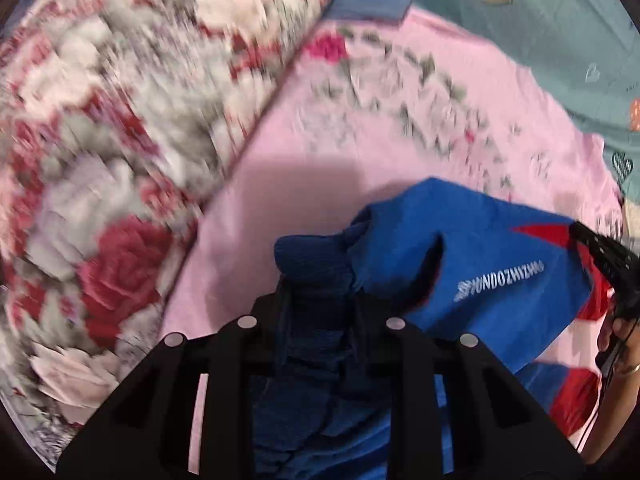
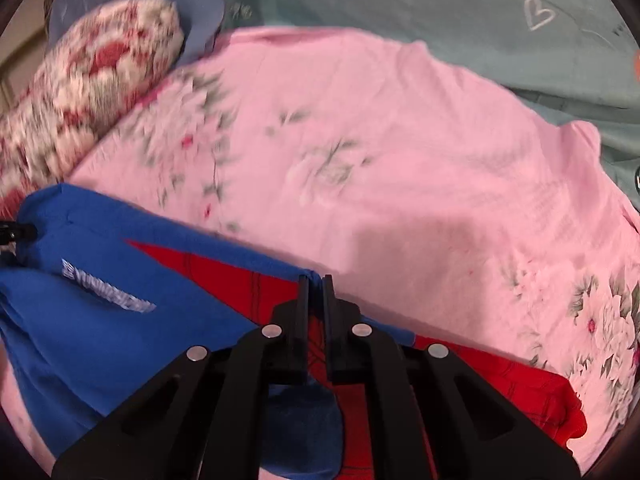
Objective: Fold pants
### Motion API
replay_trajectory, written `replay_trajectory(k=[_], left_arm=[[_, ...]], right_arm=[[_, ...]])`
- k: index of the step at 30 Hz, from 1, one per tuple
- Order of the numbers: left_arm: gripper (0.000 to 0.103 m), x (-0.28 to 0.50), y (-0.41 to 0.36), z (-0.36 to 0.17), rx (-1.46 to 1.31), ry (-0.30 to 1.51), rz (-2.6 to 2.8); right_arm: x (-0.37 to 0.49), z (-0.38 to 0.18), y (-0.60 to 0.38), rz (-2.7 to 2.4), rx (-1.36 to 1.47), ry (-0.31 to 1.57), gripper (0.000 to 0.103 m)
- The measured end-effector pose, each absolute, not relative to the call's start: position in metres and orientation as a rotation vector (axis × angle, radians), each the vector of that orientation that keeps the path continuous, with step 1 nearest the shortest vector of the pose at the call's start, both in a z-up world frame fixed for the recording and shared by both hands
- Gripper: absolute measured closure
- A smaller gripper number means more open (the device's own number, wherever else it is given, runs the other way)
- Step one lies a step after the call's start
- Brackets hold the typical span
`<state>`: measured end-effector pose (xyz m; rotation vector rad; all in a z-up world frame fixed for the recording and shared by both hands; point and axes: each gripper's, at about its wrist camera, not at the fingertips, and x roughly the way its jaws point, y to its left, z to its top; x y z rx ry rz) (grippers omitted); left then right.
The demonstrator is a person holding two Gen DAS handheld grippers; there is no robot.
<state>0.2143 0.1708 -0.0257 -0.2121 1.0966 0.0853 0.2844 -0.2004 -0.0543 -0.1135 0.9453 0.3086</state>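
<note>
Gripping, left: the black two-finger left gripper (image 1: 316, 304) is pinched on a bunched, ribbed dark-blue band of the blue and red fabric pants (image 1: 472, 264); the cloth fills the gap between its fingers and hides the tips.
Gripping, right: the black two-finger right gripper (image 2: 316, 292) has its fingers (image 2: 303, 308) nearly pressed together, with the pants' upper edge, where red meets blue, caught in the narrow slit between them.
Pants, place: the pants (image 2: 100, 300) hang stretched between the two claws, just over the pink bedsheet, the blue part toward the left claw, the red web-printed part (image 2: 500, 392) draped under and right of the right claw.
Pants, marking: a white printed wordmark (image 1: 500, 276) runs across the blue panel, beside a pointed red wedge.
Other claw seen: in the left wrist view the right gripper's black body (image 1: 604, 256) touches the pants at the far right edge.
Surface: a pink floral-printed bedsheet (image 2: 400, 120) spreads beneath and beyond the pants.
Far left: a rose-patterned red and white bolster pillow (image 1: 120, 120) lies along the sheet's edge, blurred.
Farthest: a teal sheet with heart prints (image 2: 480, 8) lies behind the pink one.
</note>
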Motion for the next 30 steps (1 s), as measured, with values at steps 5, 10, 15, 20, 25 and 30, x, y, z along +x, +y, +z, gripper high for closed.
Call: replay_trajectory(k=[5,10,15,20,25,30], left_arm=[[0.073,0.246,0.176,-0.025,-0.185,0.964,0.26],[0.054,0.287,0.181,-0.079,-0.151,1.095,0.421],[0.01,0.265,0.181,-0.054,-0.117,1.015,0.422],[0.01,0.233,0.19,-0.029,-0.184,0.995,0.385],[0.01,0.206,0.145,-0.021,-0.18,0.955,0.194],[0.01,0.196,0.085,-0.034,-0.026,0.966,0.058]], right_arm=[[0.301,-0.038,-0.201,0.163,-0.081,0.793,0.098],[0.329,-0.081,-0.191,-0.04,-0.167,0.895,0.057],[0.285,-0.043,-0.257,-0.048,0.029,0.839,0.046],[0.225,-0.043,-0.344,-0.226,-0.085,0.89,0.036],[0.206,-0.072,-0.389,-0.246,0.031,0.965,0.036],[0.22,-0.092,-0.384,-0.161,0.135,1.009,0.085]])
